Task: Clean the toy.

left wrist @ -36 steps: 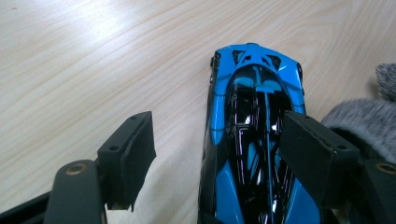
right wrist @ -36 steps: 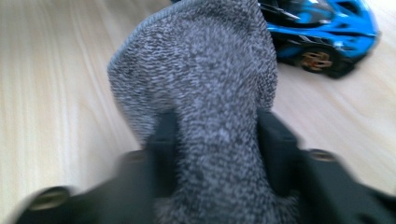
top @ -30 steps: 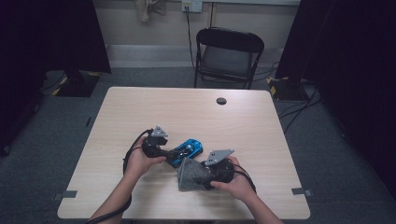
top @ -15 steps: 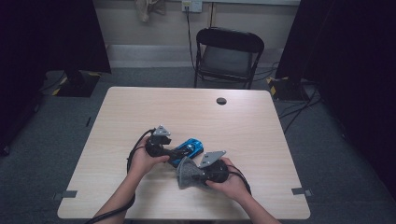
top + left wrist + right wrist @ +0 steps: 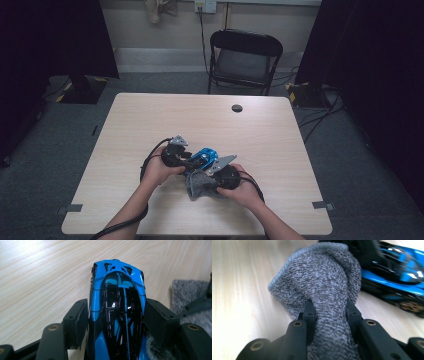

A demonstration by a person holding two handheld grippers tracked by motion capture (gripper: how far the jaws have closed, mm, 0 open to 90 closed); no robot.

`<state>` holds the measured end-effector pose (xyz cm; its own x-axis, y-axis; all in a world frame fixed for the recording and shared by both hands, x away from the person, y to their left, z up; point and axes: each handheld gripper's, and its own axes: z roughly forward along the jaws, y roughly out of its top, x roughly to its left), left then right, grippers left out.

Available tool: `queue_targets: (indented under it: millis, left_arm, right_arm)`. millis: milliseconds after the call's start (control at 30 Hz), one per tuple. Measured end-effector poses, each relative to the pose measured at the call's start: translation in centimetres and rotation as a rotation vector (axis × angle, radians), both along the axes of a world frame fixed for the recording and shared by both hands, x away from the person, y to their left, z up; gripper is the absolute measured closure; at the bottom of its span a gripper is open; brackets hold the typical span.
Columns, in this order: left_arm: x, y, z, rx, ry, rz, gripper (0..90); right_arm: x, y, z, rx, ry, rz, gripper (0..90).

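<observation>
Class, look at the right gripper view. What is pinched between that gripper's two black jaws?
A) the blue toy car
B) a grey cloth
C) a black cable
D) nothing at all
B: in the right gripper view the right gripper has its jaws pressed into a bunched grey cloth, while the blue toy car lies apart on the table to one side.
</observation>
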<state>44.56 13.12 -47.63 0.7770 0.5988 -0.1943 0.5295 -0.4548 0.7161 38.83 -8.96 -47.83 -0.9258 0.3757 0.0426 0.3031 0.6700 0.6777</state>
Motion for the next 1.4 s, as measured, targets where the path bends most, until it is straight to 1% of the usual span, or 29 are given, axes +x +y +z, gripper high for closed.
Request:
queue_targets:
  millis: [167,400,500,533,667,733,867,1000,1067,1100,1133,1167,1233,1367,1400]
  left_arm:
    - [-0.1,-0.1,0.1,0.011,-0.005,0.001,37.3]
    - [-0.2,-0.2,0.3,0.035,-0.018,-0.007,37.9]
    - [-0.2,-0.2,0.3,0.039,-0.022,-0.010,38.0]
    - [-0.3,-0.1,0.4,0.040,-0.021,-0.011,38.0]
    - [-0.3,-0.1,0.4,0.041,-0.020,-0.009,38.1]
    - [-0.4,-0.1,0.4,0.039,-0.024,-0.004,38.3]
    - [-0.4,-0.1,0.4,0.043,-0.023,-0.006,38.5]
    - [-0.4,-0.1,0.4,0.044,-0.027,-0.003,38.7]
    - [-0.4,-0.1,0.4,0.043,-0.029,0.002,39.0]
    - [-0.4,0.0,0.4,0.042,-0.022,0.001,39.2]
    - [-0.4,0.0,0.4,0.032,-0.025,0.002,39.9]
    - [-0.4,0.0,0.4,0.035,-0.032,-0.005,40.4]
    - [-0.4,0.0,0.4,0.035,-0.031,-0.004,40.4]
    - [-0.3,-0.1,0.5,0.043,-0.025,-0.006,40.4]
    - [-0.3,-0.1,0.5,0.043,-0.025,-0.006,40.4]
  right_arm:
    - [0.7,-0.6,0.0,0.012,0.001,-0.036,70.7]
    - [1.3,-1.1,0.0,-0.002,-0.006,-0.068,71.7]
    - [1.7,-1.8,0.0,0.003,-0.004,-0.101,71.9]
    - [1.9,-2.0,0.0,-0.004,-0.008,-0.113,72.0]
    - [2.4,-2.8,0.0,-0.012,-0.027,-0.152,72.1]
    - [2.7,-3.1,0.0,-0.011,-0.026,-0.164,72.2]
    - [3.2,-3.3,0.1,-0.033,-0.042,-0.184,72.3]
    - [3.6,-3.7,0.2,-0.039,-0.045,-0.208,72.3]
    - [3.8,-3.9,0.2,-0.043,-0.049,-0.227,72.3]
    - [3.9,-4.1,0.3,-0.044,-0.053,-0.233,72.4]
    - [4.0,-4.3,0.3,-0.043,-0.054,-0.249,72.3]
    - [4.1,-4.6,0.3,-0.043,-0.054,-0.259,72.3]
    - [4.2,-5.1,0.3,-0.043,-0.053,-0.279,72.3]
    - [4.2,-5.7,0.6,-0.051,-0.058,-0.276,72.3]
    - [4.1,-5.8,0.8,-0.044,-0.059,-0.269,72.3]
